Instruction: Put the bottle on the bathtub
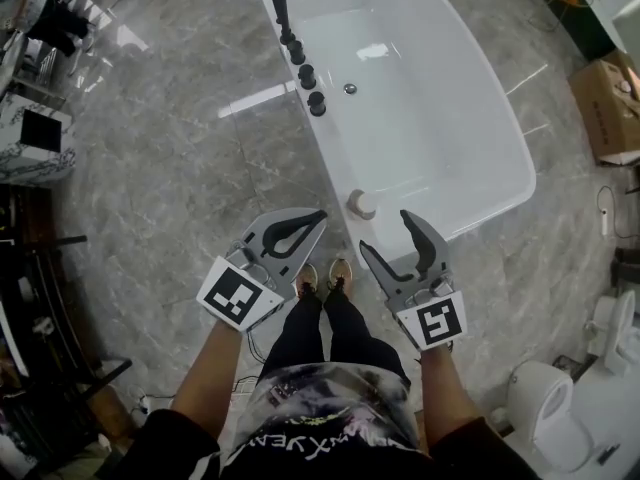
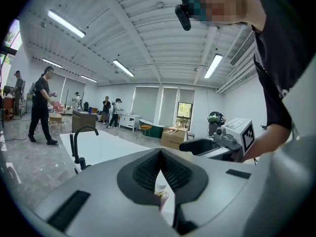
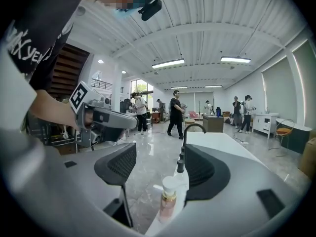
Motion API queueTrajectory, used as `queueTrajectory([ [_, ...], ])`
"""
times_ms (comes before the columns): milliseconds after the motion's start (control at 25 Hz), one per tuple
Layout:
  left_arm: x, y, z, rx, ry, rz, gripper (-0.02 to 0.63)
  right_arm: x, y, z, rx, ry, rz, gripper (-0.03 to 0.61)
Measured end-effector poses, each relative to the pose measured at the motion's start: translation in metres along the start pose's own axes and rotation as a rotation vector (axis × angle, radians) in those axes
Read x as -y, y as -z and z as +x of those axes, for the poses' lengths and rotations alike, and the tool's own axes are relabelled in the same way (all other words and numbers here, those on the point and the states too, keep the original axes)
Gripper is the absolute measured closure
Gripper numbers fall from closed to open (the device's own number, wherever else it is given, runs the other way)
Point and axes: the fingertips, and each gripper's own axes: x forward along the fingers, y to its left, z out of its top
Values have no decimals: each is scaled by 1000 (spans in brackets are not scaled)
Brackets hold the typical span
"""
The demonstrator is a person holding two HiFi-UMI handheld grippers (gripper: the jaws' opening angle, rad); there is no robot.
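The bottle (image 1: pixel 360 204) stands on the bathtub (image 1: pixel 440 138) rim. Draw back without nudging it: left tongs (image 1: pixel 320 218) closed empty, right tongs (image 1: pixel 384 230) apart.

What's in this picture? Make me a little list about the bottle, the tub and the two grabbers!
bottle: upright on the bathtub rim, white cap
bathtub: white, looks empty inside
faucet: black, on the tub's far end
left gripper: jaws together, holding nothing
right gripper: jaws apart, holding nothing, just short of the bottle

Only partial white letters, roughly "XYE", show on the person's black shirt (image 3: pixel 22 47).
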Motion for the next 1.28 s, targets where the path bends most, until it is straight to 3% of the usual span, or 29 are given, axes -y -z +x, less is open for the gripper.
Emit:
queueTrajectory([
  [280, 9, -29, -24, -23, -12, 26, 603, -27, -52, -14, 22, -40, -30, 286],
  [800, 19, -88, -50, 13, -27, 64, 603, -49, -123, -26, 68, -67, -80, 285],
  [1280, 25, -115, -67, 36, -21, 98, 603, -51, -161, -23, 109, -79, -135, 286],
])
